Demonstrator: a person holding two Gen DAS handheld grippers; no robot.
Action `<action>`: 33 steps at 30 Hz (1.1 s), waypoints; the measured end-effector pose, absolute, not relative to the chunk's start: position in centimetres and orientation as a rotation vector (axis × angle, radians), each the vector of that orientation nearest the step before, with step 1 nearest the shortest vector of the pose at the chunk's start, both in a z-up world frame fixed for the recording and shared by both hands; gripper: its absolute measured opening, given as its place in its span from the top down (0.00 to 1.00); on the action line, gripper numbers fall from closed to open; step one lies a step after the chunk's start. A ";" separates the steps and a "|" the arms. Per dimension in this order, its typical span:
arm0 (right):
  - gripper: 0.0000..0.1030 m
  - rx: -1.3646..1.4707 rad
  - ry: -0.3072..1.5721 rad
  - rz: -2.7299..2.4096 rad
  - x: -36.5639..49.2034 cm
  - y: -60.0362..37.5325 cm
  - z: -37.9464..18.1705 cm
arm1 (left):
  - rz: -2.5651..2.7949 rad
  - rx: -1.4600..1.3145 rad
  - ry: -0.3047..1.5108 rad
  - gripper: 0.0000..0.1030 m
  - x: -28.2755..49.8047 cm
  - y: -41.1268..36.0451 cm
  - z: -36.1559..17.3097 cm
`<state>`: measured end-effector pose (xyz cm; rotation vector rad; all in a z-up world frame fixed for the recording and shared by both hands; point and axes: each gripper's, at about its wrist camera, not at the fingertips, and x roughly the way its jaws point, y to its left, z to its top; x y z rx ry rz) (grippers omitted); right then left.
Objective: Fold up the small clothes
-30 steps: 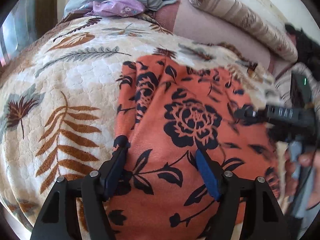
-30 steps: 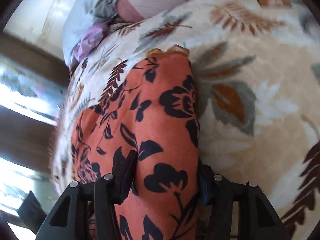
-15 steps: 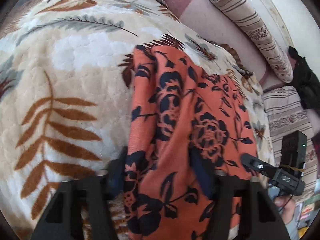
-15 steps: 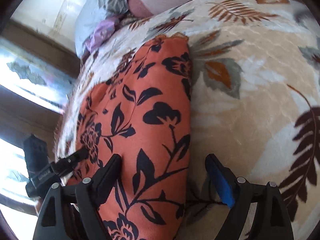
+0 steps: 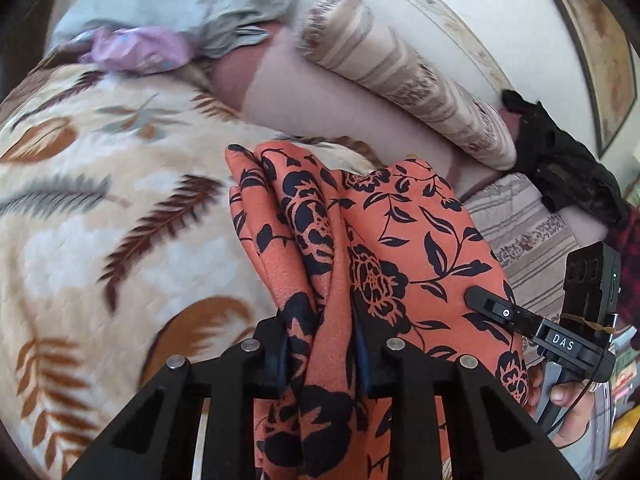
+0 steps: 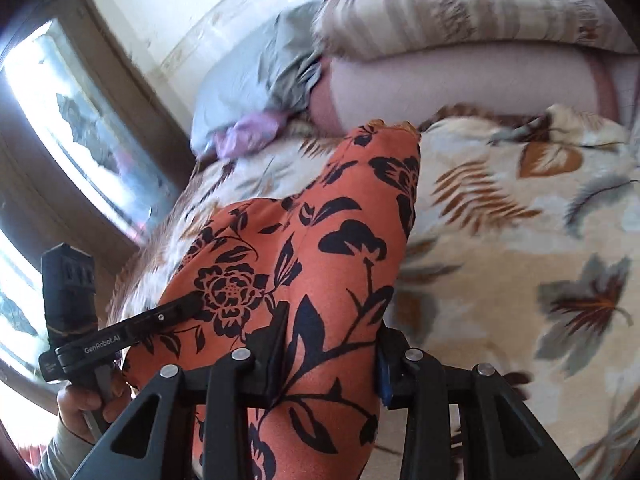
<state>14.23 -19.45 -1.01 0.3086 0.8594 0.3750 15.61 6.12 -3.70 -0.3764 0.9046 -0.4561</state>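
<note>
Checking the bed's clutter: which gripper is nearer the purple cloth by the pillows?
Left, judging by layout. The left gripper grips the orange garment on the side where the purple cloth lies; the right gripper holds the opposite edge.

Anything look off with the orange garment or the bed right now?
The orange floral garment is bunched into ridges where the left gripper pinches it, not flat. The right gripper also clamps it. Otherwise the leaf-print blanket looks ordinary.
</note>
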 end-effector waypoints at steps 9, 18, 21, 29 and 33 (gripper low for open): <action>0.39 0.561 1.084 0.135 13.3 -29.8 -12.7 | -0.314 -0.302 1.181 0.36 16.8 2.1 -13.4; 0.29 0.534 0.845 0.307 10.4 -27.0 -6.3 | -0.211 -0.094 1.113 0.36 12.5 2.9 -12.2; 0.27 0.534 1.020 0.358 11.1 -24.3 -10.6 | -0.177 -0.171 1.131 0.34 12.0 3.7 -13.5; 0.27 0.462 0.975 0.333 9.1 -22.9 -8.5 | -0.167 -0.147 1.024 0.23 9.8 3.8 -10.8; 0.22 0.442 1.121 0.319 9.5 -21.9 -13.0 | -0.165 -0.140 1.122 0.20 10.2 3.3 -14.2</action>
